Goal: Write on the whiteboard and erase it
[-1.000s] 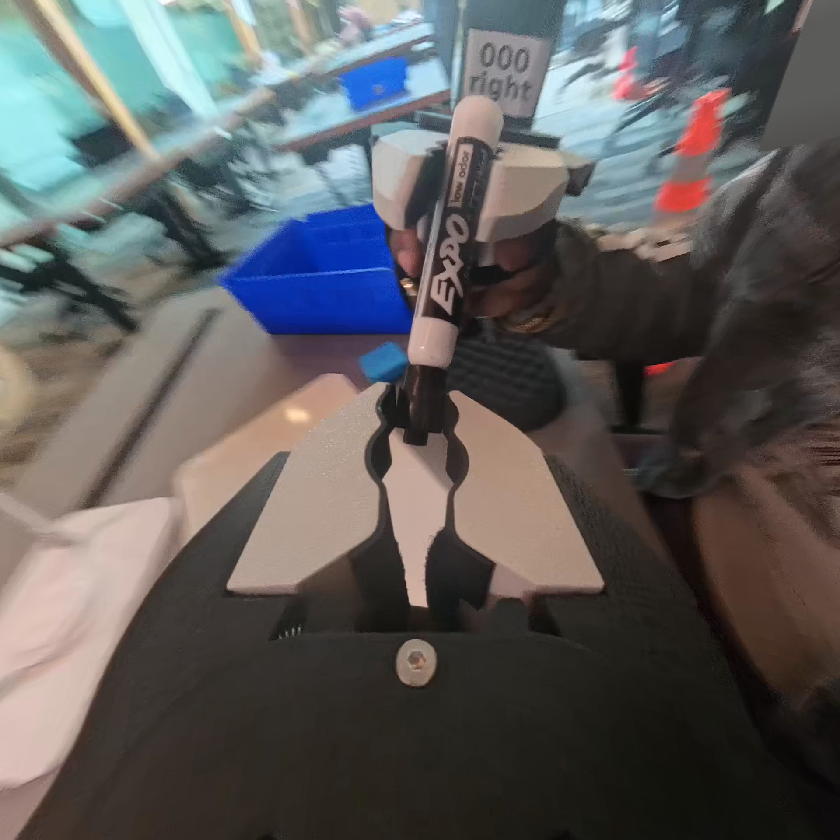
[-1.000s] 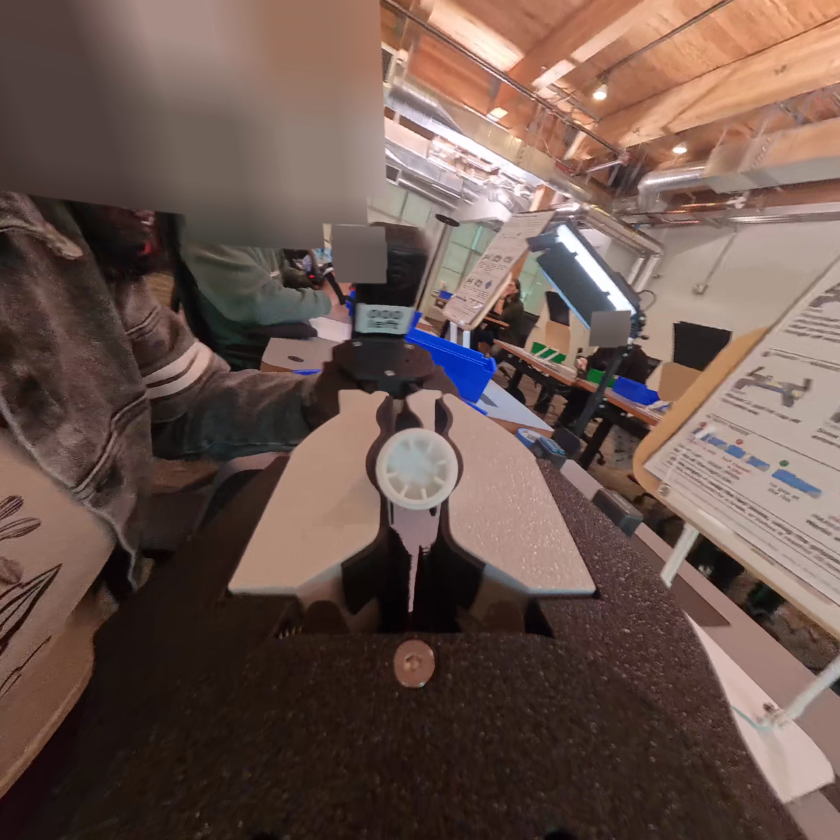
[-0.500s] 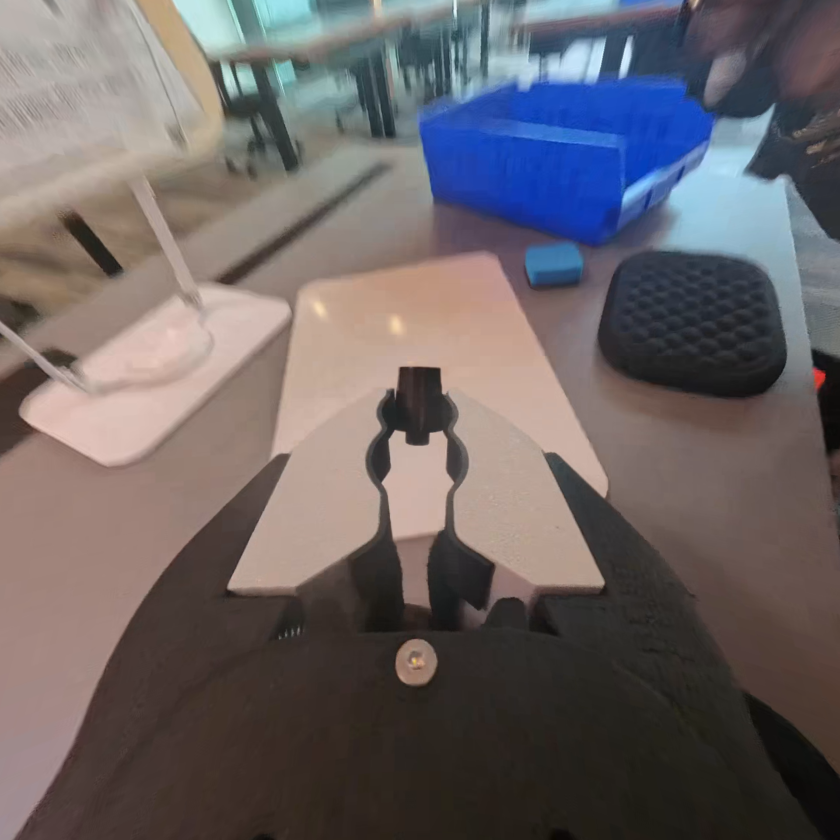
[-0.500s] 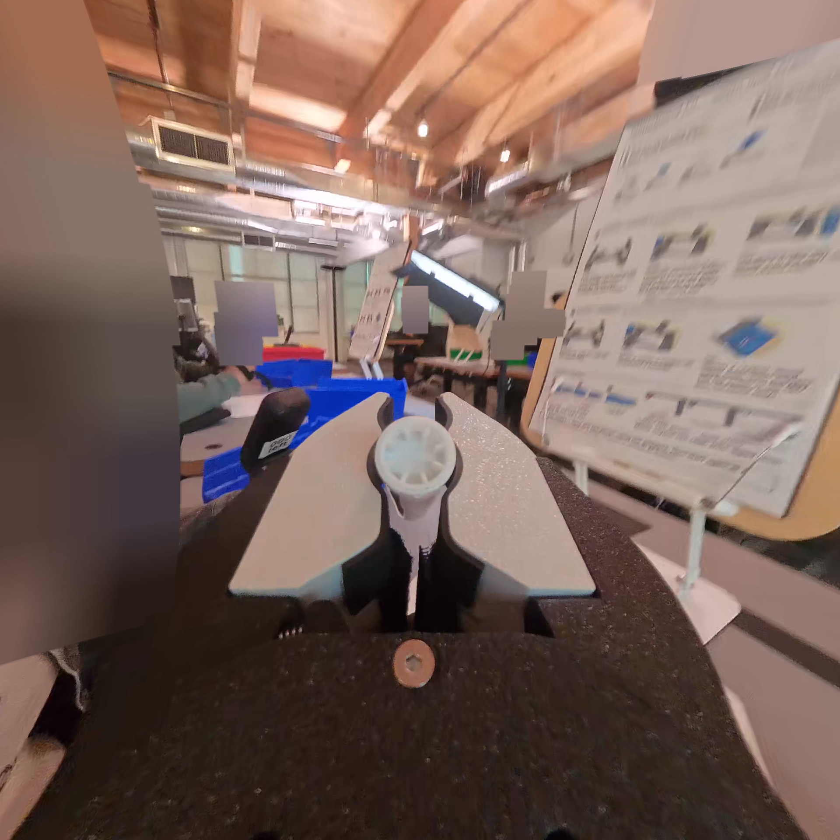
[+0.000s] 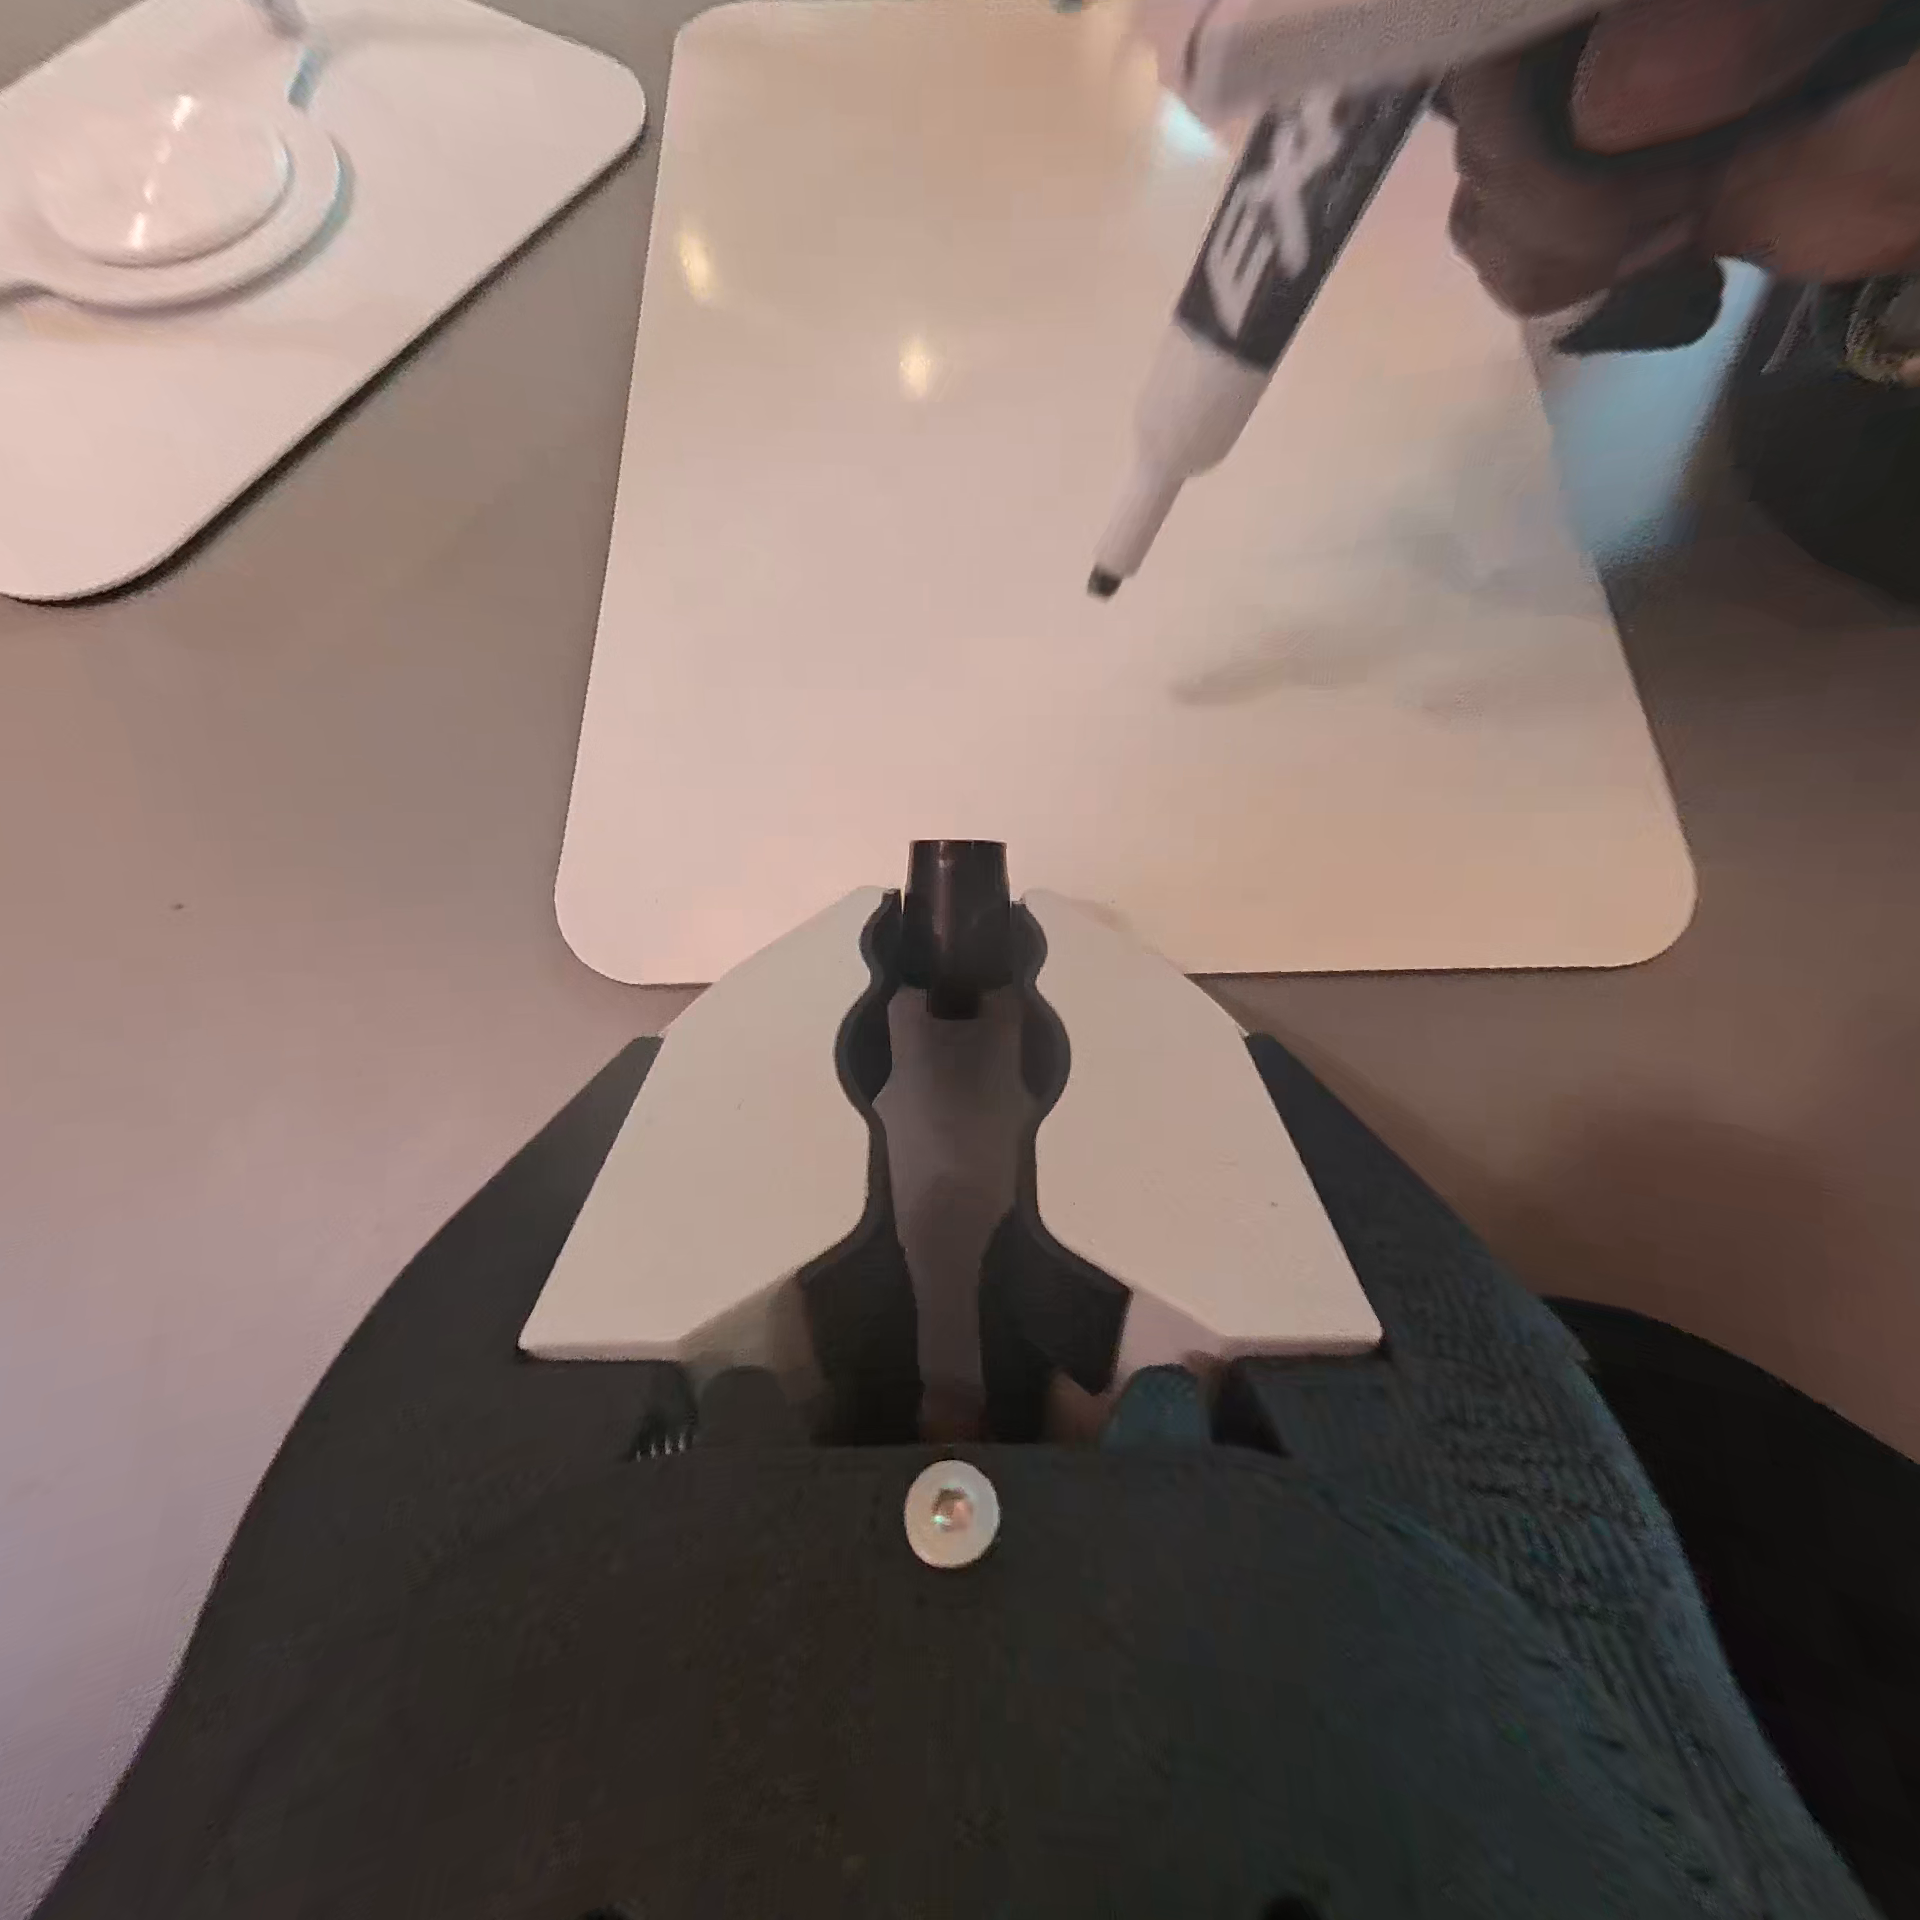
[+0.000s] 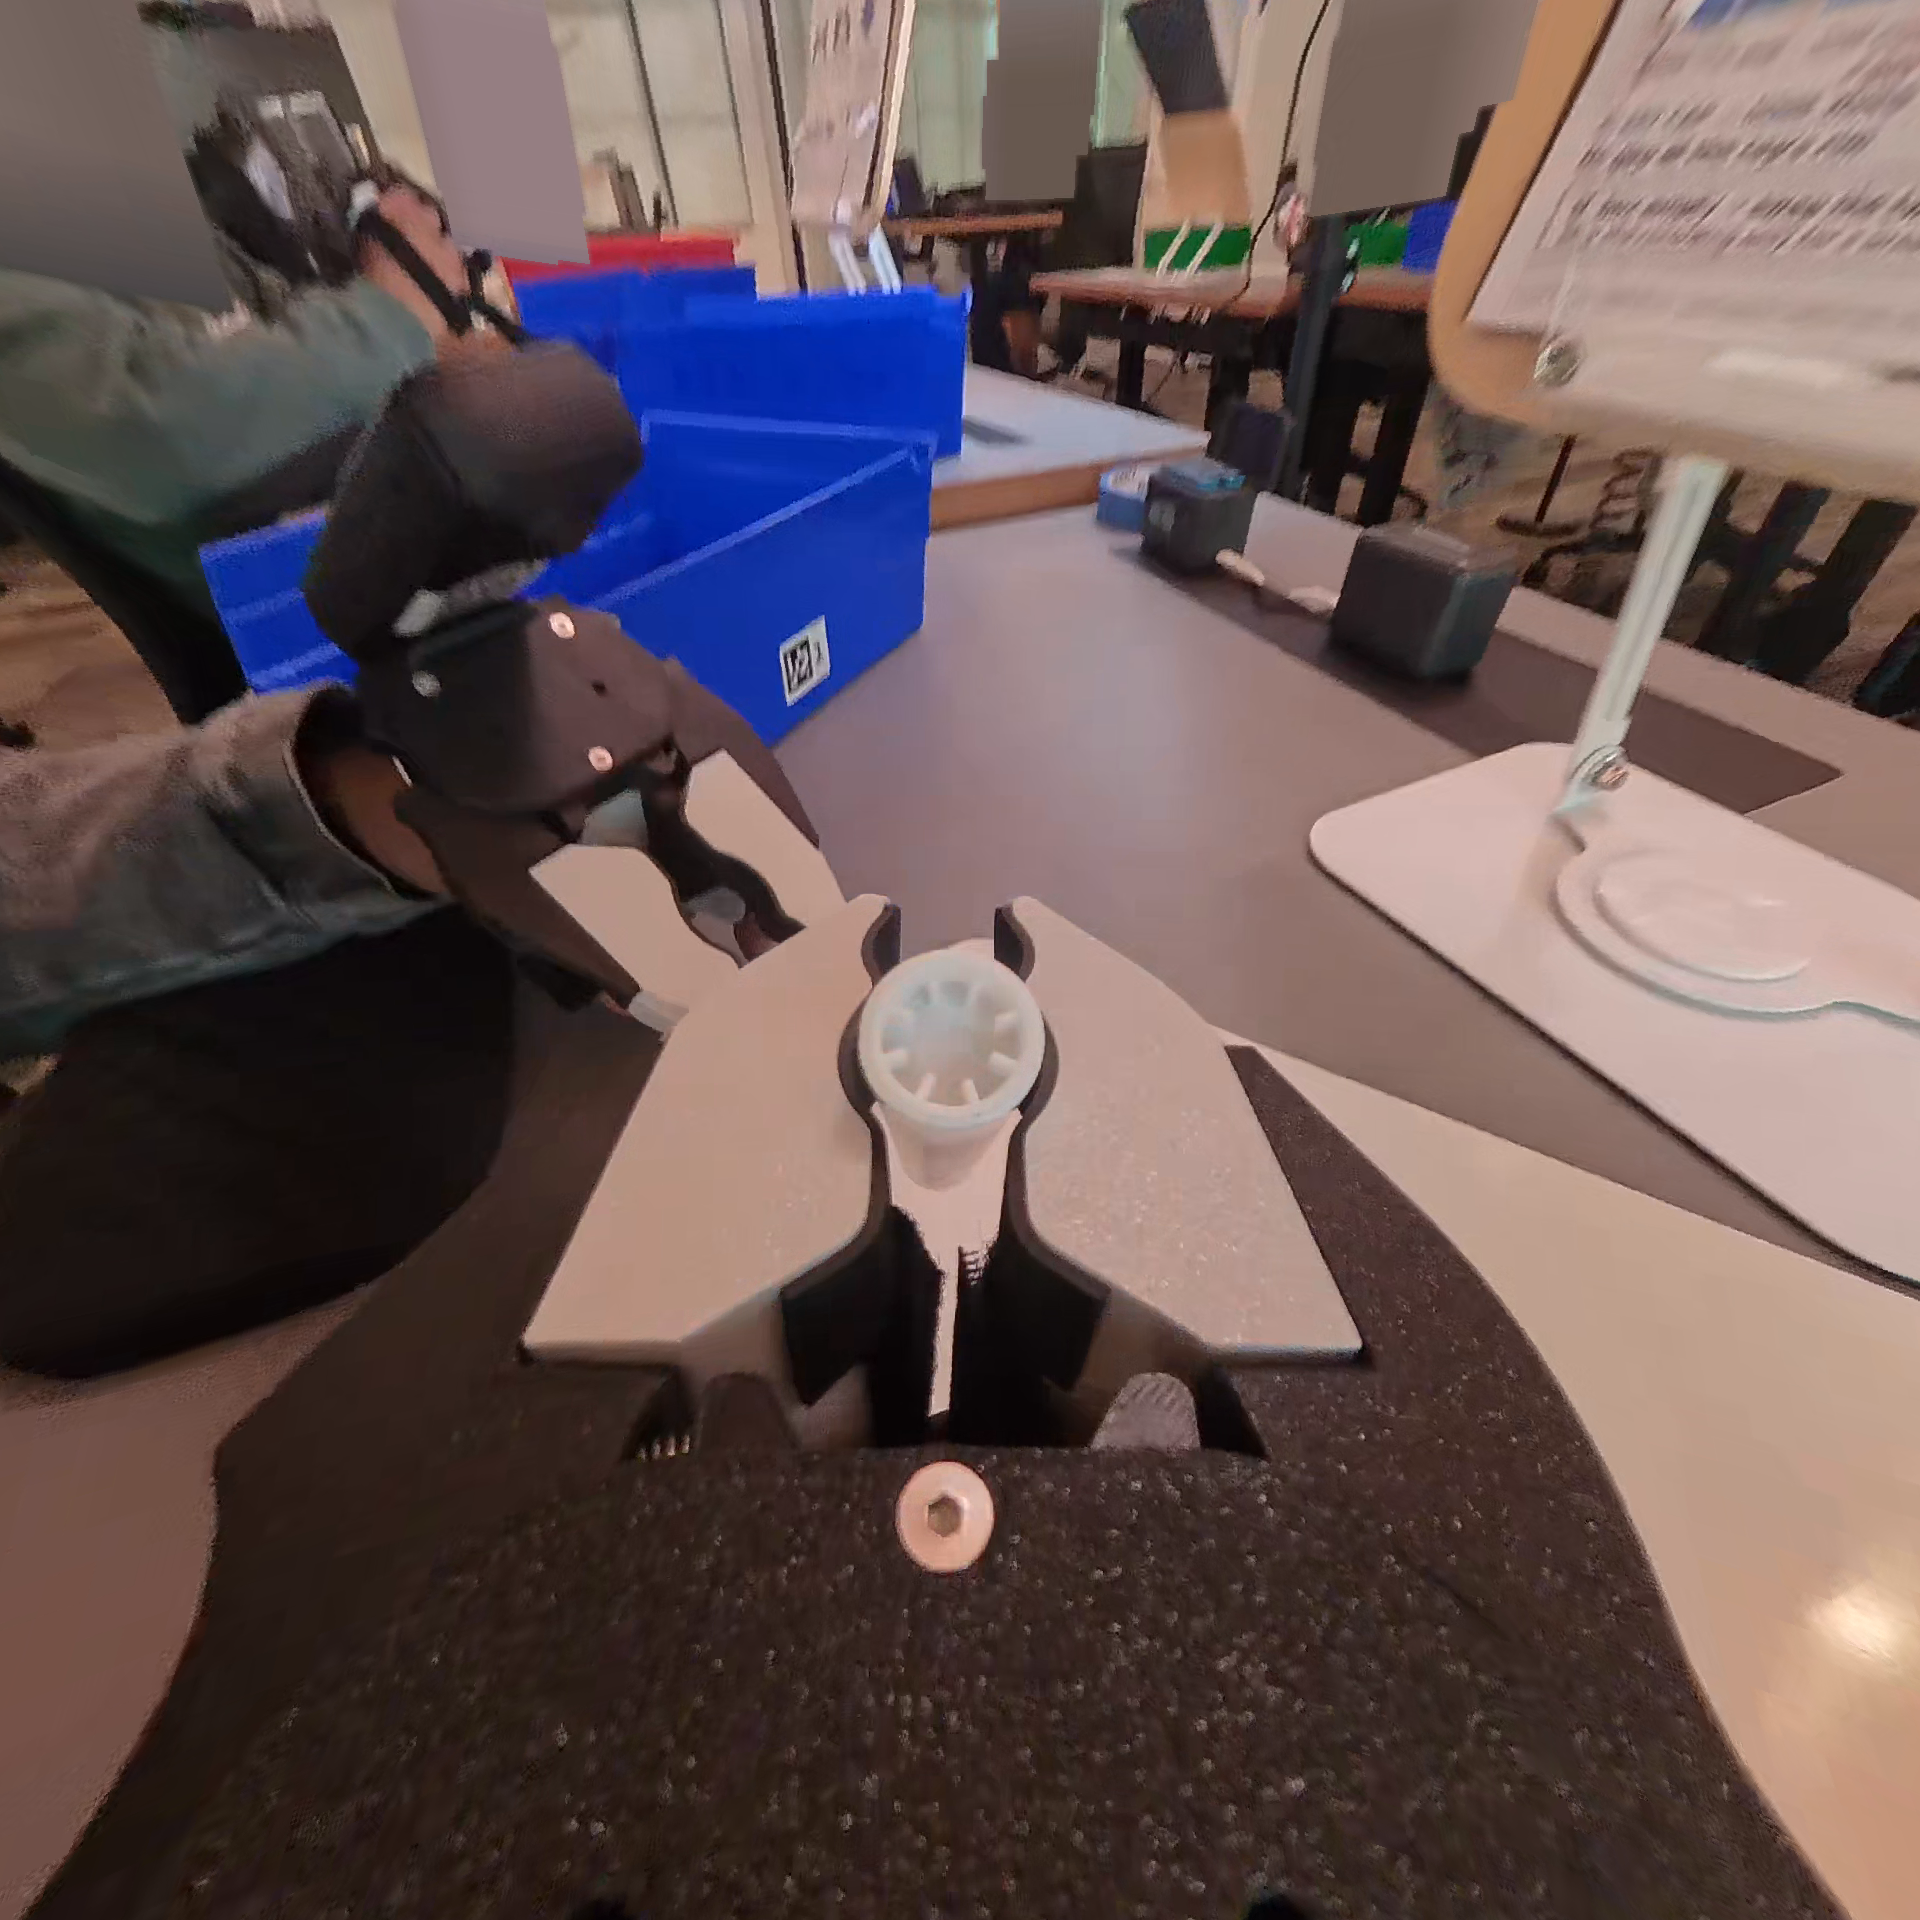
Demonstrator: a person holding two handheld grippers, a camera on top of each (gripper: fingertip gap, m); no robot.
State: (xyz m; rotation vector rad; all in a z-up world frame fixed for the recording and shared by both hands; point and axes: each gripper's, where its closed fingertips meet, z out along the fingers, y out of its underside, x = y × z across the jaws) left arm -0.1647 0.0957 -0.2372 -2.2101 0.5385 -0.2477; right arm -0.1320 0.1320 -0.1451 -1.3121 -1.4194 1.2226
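The right claw [image 6: 943,925] is clamped on the dry-erase marker [image 5: 1236,301], tip poised just above the blank whiteboard [image 5: 883,520] lying on the surface. The left claw [image 5: 956,914] pinches the black cap [image 5: 954,920]. The marker is light, rigid and smooth; grip mid-barrel.

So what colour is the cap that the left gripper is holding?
Black. The marker cap shows best in the left wrist view, pinched in the left gripper.
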